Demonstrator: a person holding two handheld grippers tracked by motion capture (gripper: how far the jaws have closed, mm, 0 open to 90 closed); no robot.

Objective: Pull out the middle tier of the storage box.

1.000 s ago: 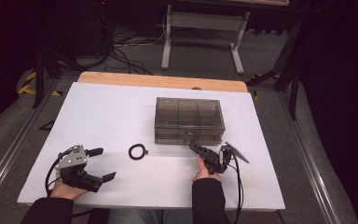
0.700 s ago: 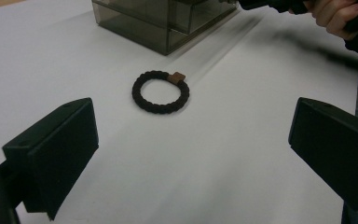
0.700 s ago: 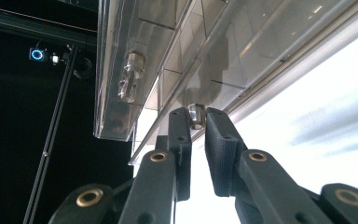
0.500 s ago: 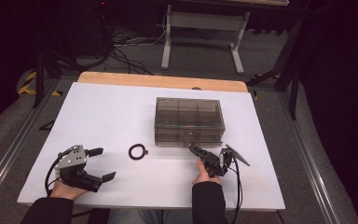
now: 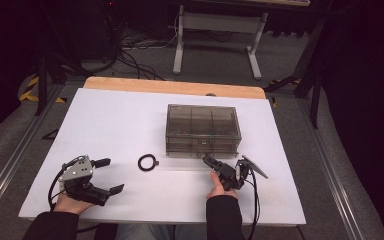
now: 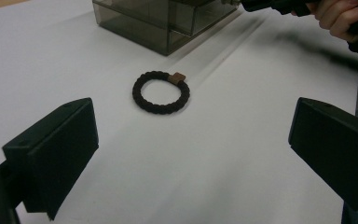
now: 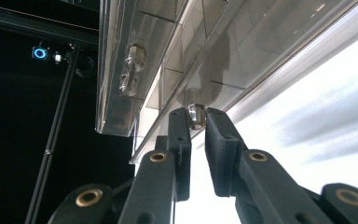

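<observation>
A smoky clear plastic drawer box [image 5: 203,129] stands at the middle of the white table. My right gripper [image 5: 207,159] reaches its front low edge. In the right gripper view the gripper [image 7: 196,125] is tilted and shut on the small clear knob [image 7: 196,115] of the lower drawer. A second knob [image 7: 133,57] sits on the drawer above. A dark braided bracelet [image 5: 146,162] with a brown tag lies flat left of the box. My left gripper [image 5: 110,175] rests open at the front left. Its view shows the bracelet [image 6: 161,92] ahead of the wide-open gripper [image 6: 191,135], untouched.
The white tabletop [image 5: 110,125] has a wooden strip [image 5: 175,88] along its far edge. Metal rails run down both sides of the table. A table frame and cables stand on the floor behind. The hand on the right gripper [image 6: 338,18] appears at the top right of the left gripper view.
</observation>
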